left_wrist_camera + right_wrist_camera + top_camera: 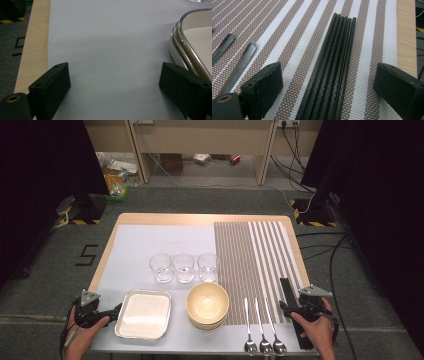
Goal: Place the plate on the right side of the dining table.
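My left gripper (pixel 107 313) hovers open at the table's front left, just left of a metal tray (pixel 144 314) with a white inside. Its own view shows the gripper (pixel 113 85) over bare white mat with the tray's rim (pixel 186 47) by the right jaw. At the front right my right gripper (pixel 287 308) is open. In its own view the gripper (pixel 328 85) has its jaws either side of a bundle of black chopsticks (pixel 332 62), apart from them. The chopsticks (pixel 289 292) lie on the striped mat.
Three clear glasses (pixel 183 267) stand in a row mid-table. Stacked cream bowls (pixel 207 304) sit right of the tray. Three spoons (pixel 261 330) lie beside the chopsticks, their handles (pixel 239 66) left of my right jaws. The wooden table edge (pixel 31 57) runs along the left.
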A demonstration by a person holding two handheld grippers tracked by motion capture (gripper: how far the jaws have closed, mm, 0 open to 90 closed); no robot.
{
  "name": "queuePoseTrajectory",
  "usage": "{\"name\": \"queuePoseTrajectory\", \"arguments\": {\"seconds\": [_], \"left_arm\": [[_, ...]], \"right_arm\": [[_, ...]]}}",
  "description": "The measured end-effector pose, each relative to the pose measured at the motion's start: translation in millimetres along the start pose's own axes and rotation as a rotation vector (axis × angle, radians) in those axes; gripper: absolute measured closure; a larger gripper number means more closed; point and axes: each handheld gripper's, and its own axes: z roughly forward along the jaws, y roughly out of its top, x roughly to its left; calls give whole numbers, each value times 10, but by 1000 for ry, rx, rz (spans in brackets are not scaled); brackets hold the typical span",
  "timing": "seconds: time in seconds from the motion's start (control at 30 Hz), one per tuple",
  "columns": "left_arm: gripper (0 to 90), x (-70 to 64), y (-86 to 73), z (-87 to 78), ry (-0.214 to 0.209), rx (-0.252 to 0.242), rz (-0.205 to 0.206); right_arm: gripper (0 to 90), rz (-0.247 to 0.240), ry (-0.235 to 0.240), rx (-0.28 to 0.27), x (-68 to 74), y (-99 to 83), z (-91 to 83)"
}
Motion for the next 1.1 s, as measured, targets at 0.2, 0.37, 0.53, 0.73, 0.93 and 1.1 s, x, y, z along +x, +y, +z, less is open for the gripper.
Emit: {"name": "queuePoseTrajectory", "arguments": {"seconds": [0.2,0.37,0.53,0.73,0.93,1.1], "left_arm": [[91,3,2,-3,-4,4,0],[99,5,2,-11,-6,3,3],[155,7,3,-31,-21,-7,13],[150,17,33,-123,-9,-43,23],[151,0,80,-232,-21,-46,42],[151,-35,110,-279,-45,-55,42]], "right_arm": [[91,-1,0,0,0,0,0],[91,2,0,1,1,0,0],[91,0,0,-1,0,1,1],[91,-1,0,0,-1,1,1],[91,-1,0,0,-1,0,1],[91,0,1,-1,0,0,1]]}}
